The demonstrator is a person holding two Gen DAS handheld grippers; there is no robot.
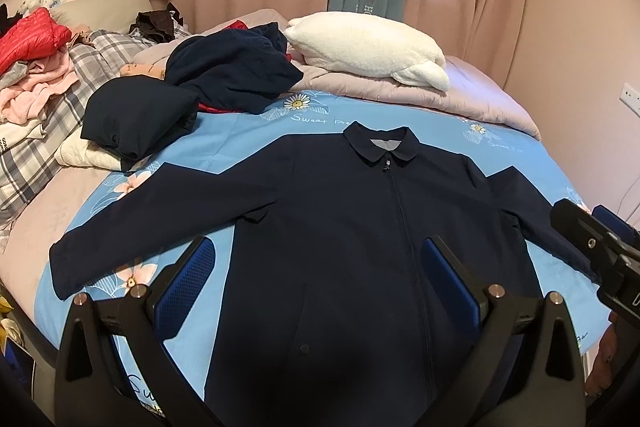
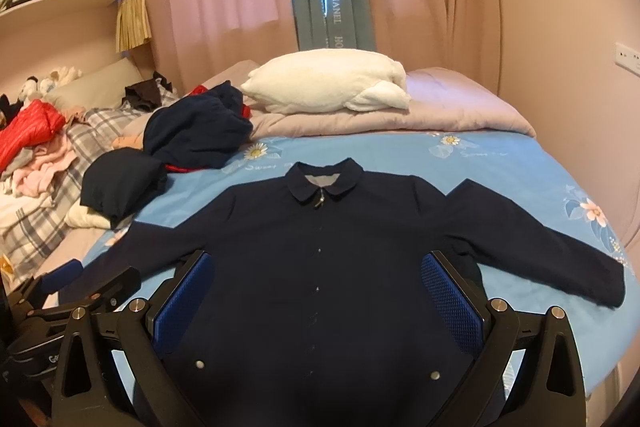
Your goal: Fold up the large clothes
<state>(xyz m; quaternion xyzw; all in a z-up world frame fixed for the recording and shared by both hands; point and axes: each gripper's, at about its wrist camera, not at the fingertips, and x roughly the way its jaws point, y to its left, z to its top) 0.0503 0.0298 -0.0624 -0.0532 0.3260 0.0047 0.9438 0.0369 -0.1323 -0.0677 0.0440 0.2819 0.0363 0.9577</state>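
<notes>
A dark navy zip jacket lies flat, front up, on the light blue flowered sheet, collar toward the far side and both sleeves spread out. It also shows in the right wrist view. My left gripper is open and empty above the jacket's lower body, its blue pads wide apart. My right gripper is open and empty over the lower front; it shows at the right edge of the left wrist view. The left gripper shows at the lower left of the right wrist view.
A folded navy garment and a crumpled navy pile lie at the far left. A white plush pillow rests on a lilac quilt. A red jacket and pink clothes lie on plaid bedding. Pink curtains hang behind.
</notes>
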